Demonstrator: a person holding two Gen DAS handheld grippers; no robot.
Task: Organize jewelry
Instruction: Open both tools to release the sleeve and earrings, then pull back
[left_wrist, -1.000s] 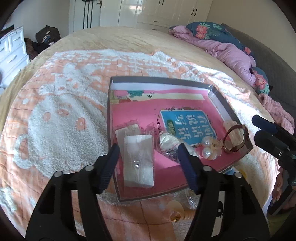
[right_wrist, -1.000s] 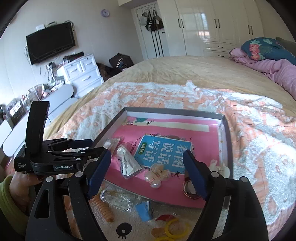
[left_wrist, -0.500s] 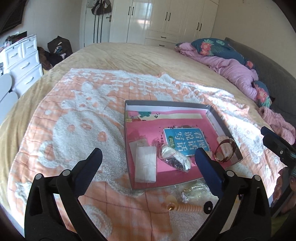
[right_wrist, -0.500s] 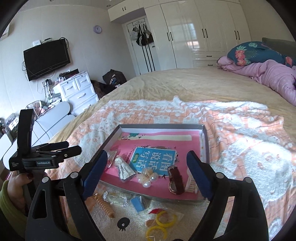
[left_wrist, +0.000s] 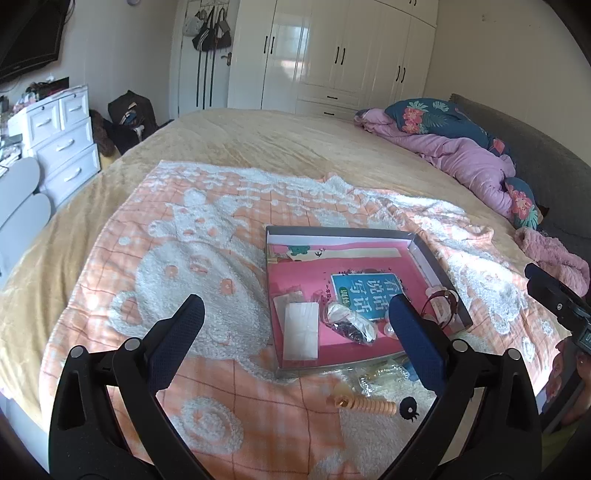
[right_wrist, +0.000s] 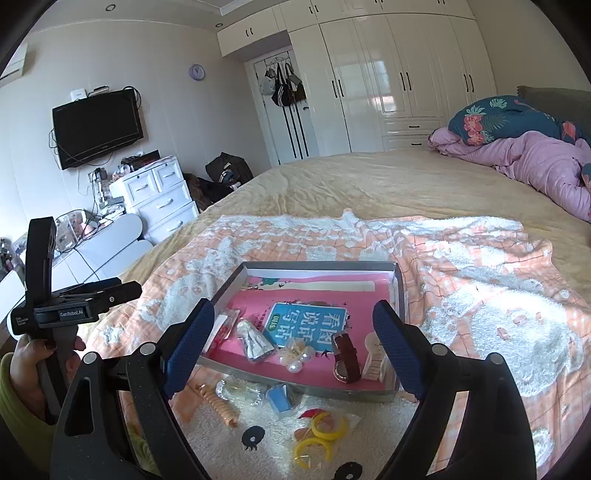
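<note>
A grey tray (left_wrist: 439, 263) (right_wrist: 397, 280) with a pink lining lies on the bed blanket. In it are a white packet (left_wrist: 301, 330), a clear bag of dark jewelry (left_wrist: 349, 325) (right_wrist: 256, 341), pearl pieces (right_wrist: 294, 356), a brown watch (right_wrist: 345, 356) (left_wrist: 439, 308) and a cream hair clip (right_wrist: 376, 363). In front of the tray lie a peach spiral tie (left_wrist: 369, 405) (right_wrist: 221, 406), a clear bag of beads (right_wrist: 242, 391), a blue item (right_wrist: 280, 398) and yellow rings (right_wrist: 321, 437). My left gripper (left_wrist: 295, 338) is open and empty, raised above the tray's near left. My right gripper (right_wrist: 295, 343) is open and empty, raised above the tray's near edge.
The tray rests on an orange and white blanket (left_wrist: 192, 266) over a beige bed. A pink duvet and floral pillows (right_wrist: 517, 147) lie at the far right. White drawers (right_wrist: 159, 199) and a wall TV (right_wrist: 98, 127) stand left of the bed.
Both grippers have pulled back and up from the tray, so the tray looks smaller. The left gripper's jaws have opened wider. The watch now lies in the tray.
</note>
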